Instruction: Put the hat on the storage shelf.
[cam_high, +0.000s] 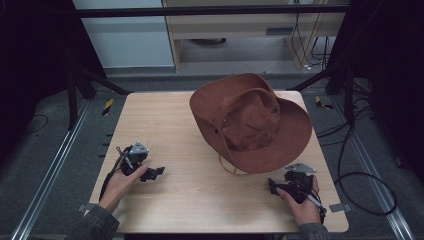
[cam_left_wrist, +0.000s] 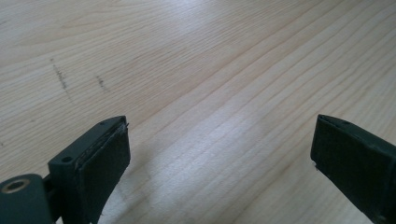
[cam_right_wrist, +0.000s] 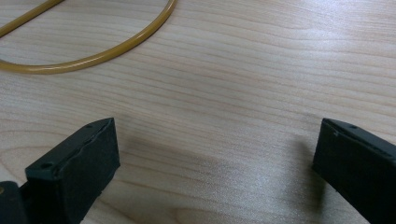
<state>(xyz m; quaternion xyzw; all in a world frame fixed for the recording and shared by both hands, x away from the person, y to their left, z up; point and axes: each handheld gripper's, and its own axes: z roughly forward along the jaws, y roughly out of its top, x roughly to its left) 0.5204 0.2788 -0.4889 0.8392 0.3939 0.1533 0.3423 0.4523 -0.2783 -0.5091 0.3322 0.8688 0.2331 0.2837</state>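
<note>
Hat (cam_high: 250, 122): brown, wide-brimmed, felt-like. Lies tipped on the far right part of the table, crown turned toward the near side, brim curling up behind it at the far edge. Small metal eyelet visible on the left side of the brim. Near edge of the brim lies close to the right gripper.

Cord (cam_high: 231, 168): thin, tan-yellow loop, coming out from under the hat's near edge and lying flat on the wood. In the right gripper view it curves across the far left corner (cam_right_wrist: 93, 56), apart from both jaws.

Right gripper (cam_high: 272, 187): black, grey three-cornered plate on top, held in the right hand (cam_high: 302, 205) at the near right of the table, just near of the hat's brim and pointing left. Jaws spread wide, with bare wood between them; holding nothing.

Left gripper (cam_high: 156, 173): black, grey plate on top, held in the left hand (cam_high: 120, 185) at the near left of the table, well apart from the hat and pointing right. Jaws spread wide over bare wood; holding nothing.

Table (cam_high: 170, 130): pale wood-grain top, rounded corners. A few faint dark scuffs show in the left gripper view (cam_left_wrist: 60, 79).

Surroundings: grey floor with metal rails either side, black cables at right, black frame posts, pale cabinets at far.
</note>
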